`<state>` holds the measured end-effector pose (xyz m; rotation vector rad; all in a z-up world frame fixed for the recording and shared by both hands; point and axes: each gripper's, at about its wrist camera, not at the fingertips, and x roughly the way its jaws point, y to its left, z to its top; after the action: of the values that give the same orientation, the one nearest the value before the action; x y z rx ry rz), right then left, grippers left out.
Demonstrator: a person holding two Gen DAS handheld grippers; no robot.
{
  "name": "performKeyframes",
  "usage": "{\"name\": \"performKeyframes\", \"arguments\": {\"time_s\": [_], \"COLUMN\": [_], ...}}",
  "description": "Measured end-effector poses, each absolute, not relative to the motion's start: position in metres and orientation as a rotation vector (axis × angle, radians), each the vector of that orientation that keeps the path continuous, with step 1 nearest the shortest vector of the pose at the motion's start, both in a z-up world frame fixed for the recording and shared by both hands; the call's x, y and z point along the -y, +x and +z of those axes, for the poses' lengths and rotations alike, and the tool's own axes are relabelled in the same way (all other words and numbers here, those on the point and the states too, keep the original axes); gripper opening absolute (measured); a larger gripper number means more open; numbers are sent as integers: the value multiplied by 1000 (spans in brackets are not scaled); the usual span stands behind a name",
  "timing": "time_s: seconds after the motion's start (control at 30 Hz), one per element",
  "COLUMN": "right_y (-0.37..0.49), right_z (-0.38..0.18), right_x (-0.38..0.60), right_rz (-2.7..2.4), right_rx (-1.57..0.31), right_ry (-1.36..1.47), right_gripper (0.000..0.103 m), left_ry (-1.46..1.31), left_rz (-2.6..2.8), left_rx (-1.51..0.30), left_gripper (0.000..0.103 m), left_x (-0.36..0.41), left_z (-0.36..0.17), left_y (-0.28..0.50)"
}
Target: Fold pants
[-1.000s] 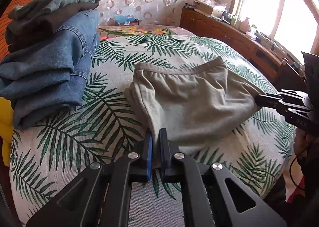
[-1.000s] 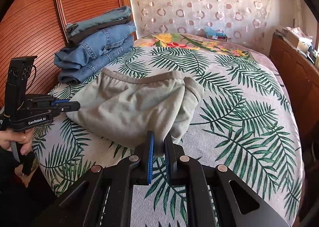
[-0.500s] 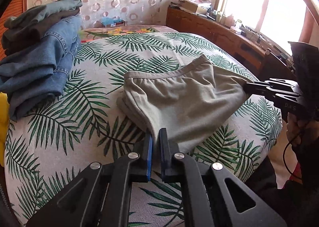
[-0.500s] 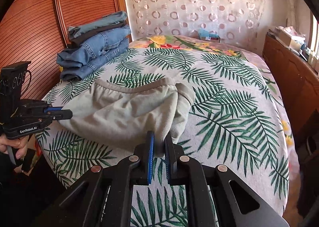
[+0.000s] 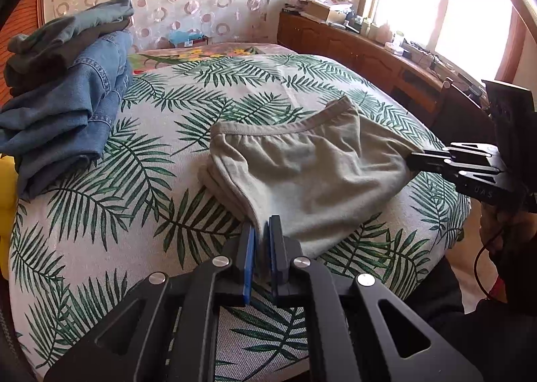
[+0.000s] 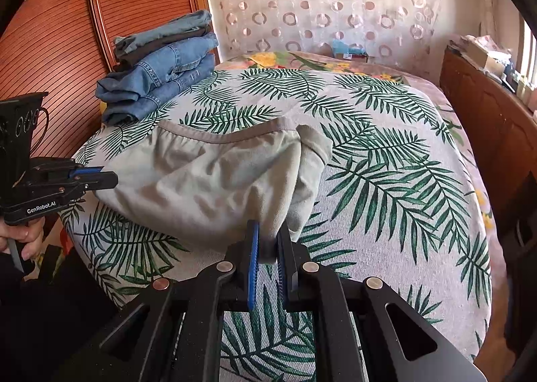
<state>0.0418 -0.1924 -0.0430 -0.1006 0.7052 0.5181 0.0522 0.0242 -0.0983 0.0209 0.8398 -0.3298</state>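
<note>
At the far left, against the headboard, a stack of folded jeans already sat on the bed, which suggests several garments were done with. The one in hand was the grey-green pants, lying near the front edge of the palm-leaf bedspread with the waistband toward the far side. They looked already doubled over at least once, since layered edges showed at the left side of the bundle in the left wrist view. What was left, by my reading, was a last fold or a smoothing-down, then a move onto the stack; the cloth was slack and wrinkled between the two grips, not yet flat.

The left gripper pointed down at a slant toward the bedspread, its jaws clenched on the near left corner of the pants, fabric pinched between the blue pads. In the right wrist view a hand could be seen around that tool's handle at the left edge.

The right gripper was tilted down in much the same way, jaws clamped on a bunched fold at the near right corner, the cloth hanging in a gathered tuck above the pads. The two grippers were well apart, with the garment spanning between them.
</note>
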Motion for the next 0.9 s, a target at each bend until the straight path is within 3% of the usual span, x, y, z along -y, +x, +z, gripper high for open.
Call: {"name": "performKeyframes", "arguments": {"time_s": [0.33,0.47,0.57,0.63,0.7,0.9], "right_y": [37,35,34,36,39,61], "right_z": [-36,-33,-31,-29,-27,-25], "right_x": [196,199,202,205,206,192], "right_rz": [520,515,503,496,489,502], "right_rx": [-699,-696,-684,-681,-677,-653], "right_ry": [-94,-97,-98,-91,-91,-127], "right_gripper": [10,12,13,13,13,27], "left_ry": [17,13,-4,-4,-8,-12], "left_rz": [-298,-285,-296,-296,-297,-287], "left_rx": [-818,-838,-839,-835,-831,-827], "left_gripper": [9,25,47,53,69,72], "left_x": [-32,-35,-36,-37,-36,-37], "left_z": [-86,-89,-89,-88,-87,-91], "left_y": [56,65,71,75,79,100]}}
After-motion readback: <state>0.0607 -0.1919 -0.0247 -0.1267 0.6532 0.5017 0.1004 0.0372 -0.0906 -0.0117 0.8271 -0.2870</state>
